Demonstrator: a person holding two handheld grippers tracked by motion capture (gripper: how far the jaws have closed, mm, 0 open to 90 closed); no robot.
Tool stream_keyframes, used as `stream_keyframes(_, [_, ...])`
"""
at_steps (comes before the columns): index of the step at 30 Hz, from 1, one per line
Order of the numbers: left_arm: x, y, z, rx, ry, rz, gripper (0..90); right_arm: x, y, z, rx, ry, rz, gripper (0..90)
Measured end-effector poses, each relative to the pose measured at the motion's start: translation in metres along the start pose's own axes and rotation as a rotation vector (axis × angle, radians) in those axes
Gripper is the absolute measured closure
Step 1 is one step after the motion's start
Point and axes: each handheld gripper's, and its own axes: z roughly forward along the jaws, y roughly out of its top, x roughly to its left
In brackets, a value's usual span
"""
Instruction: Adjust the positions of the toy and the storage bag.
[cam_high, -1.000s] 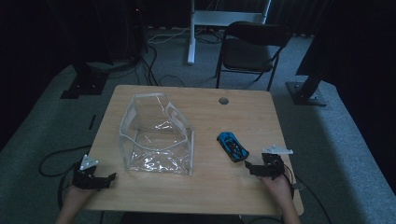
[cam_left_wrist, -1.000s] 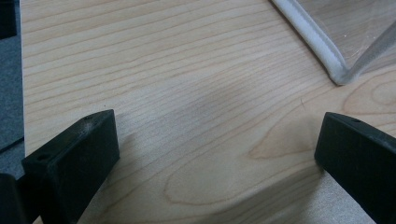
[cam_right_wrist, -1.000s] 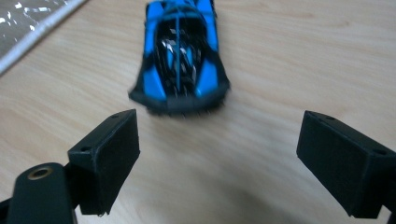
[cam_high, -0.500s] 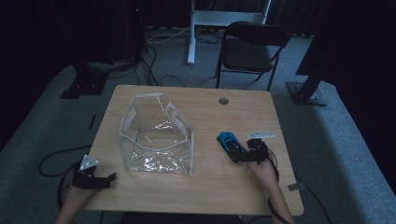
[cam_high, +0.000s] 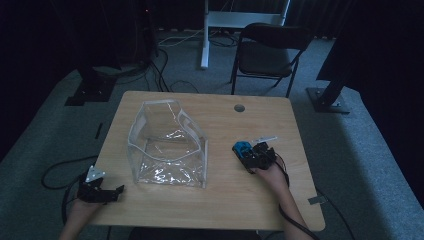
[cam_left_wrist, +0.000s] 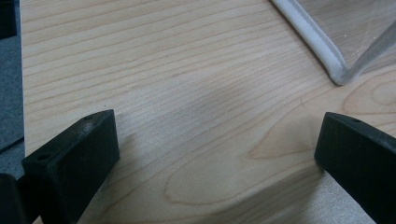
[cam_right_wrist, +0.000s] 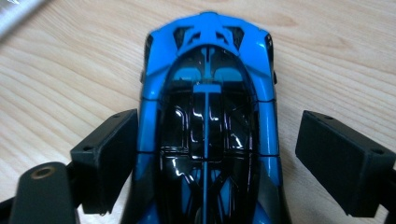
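Observation:
A blue and black toy car (cam_high: 242, 148) lies on the wooden table (cam_high: 225, 200), right of middle. My right gripper (cam_high: 257, 156) stands over its rear end, open. In the right gripper view the car (cam_right_wrist: 210, 84) lies lengthwise between the two black jaws of the right gripper (cam_right_wrist: 219, 140); the left jaw is against its side and the right jaw stands a little apart. My left gripper (cam_high: 106, 192) rests open at the table's near left corner, with bare wood between its jaws (cam_left_wrist: 219, 135).
A clear plastic bag (cam_high: 167, 145) with a white rim stands open at the table's left middle; its corner (cam_left_wrist: 327, 56) shows ahead of the left gripper. A round hole cap (cam_high: 239, 107) sits near the far edge. A folding chair (cam_high: 267, 55) stands behind the table.
My right gripper has moved left and forward from the table's right edge onto the toy car, with a jaw now on each side of it. The left gripper has stayed put.

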Motion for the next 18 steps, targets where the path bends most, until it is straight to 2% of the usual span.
stream_keyframes(2, [0.0000,0.0000,0.0000,0.000,0.000,0.000,0.3,0.0010,-0.0009,0.0036,0.015,-0.002,-0.012,14.2])
stream_keyframes(5, [0.0000,0.0000,0.0000,0.000,0.000,0.000,0.3,0.0031,-0.0009,0.0025,0.002,0.012,-0.025,23.1])
stream_keyframes(8, [0.0000,0.0000,0.0000,0.000,0.000,0.000,0.3,0.0064,-0.0011,0.0030,-0.001,-0.008,-0.036,24.8])
stream_keyframes(14, [0.0000,0.0000,0.0000,0.000,0.000,0.000,0.3,0.0030,-0.0040,0.0014,-0.028,0.022,-0.028,25.3])
stream_keyframes(18, [0.0000,0.0000,0.0000,0.000,0.000,0.000,0.3,-0.0017,-0.0048,-0.0025,-0.037,0.050,0.006,25.5])
